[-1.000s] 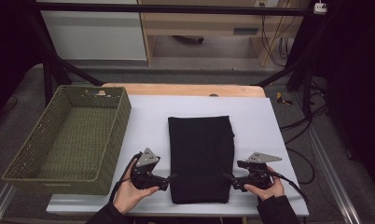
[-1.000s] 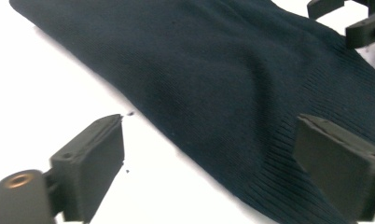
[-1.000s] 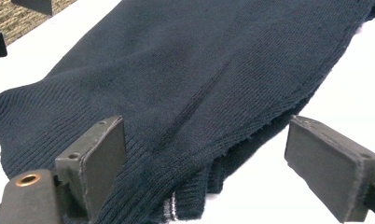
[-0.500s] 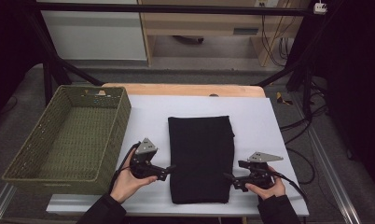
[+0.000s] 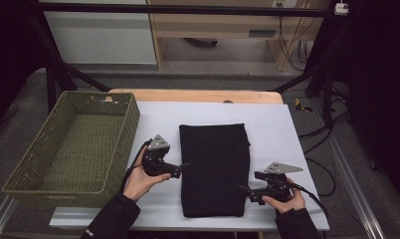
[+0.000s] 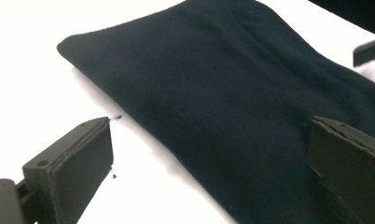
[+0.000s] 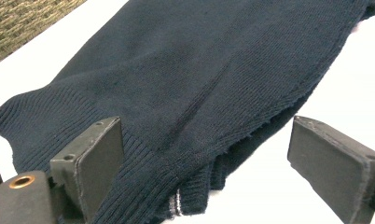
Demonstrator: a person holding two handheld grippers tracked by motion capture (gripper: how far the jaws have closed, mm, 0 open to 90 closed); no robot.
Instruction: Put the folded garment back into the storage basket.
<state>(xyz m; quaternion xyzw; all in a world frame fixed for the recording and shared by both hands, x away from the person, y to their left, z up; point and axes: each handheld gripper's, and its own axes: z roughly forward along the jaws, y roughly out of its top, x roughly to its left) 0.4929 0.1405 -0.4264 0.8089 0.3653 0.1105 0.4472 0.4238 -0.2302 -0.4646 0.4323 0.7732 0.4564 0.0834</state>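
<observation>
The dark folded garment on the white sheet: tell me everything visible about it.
The folded garment is a dark navy, nearly black knit, folded into a tall rectangle lying flat on the white sheet. The right gripper view shows a ribbed hem, stacked layers and a small white tag at its near edge. The left tool and right tool stand open at its long edges; neither grips it.

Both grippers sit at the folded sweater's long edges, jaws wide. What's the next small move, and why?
Probably ease the left gripper in so its jaws straddle the sweater's edge. In the left gripper view that edge runs between the open jaws, which have just been opening, but nothing is pinched. The right gripper already has the opposite edge between its open jaws, and the basket waits on the left.
</observation>
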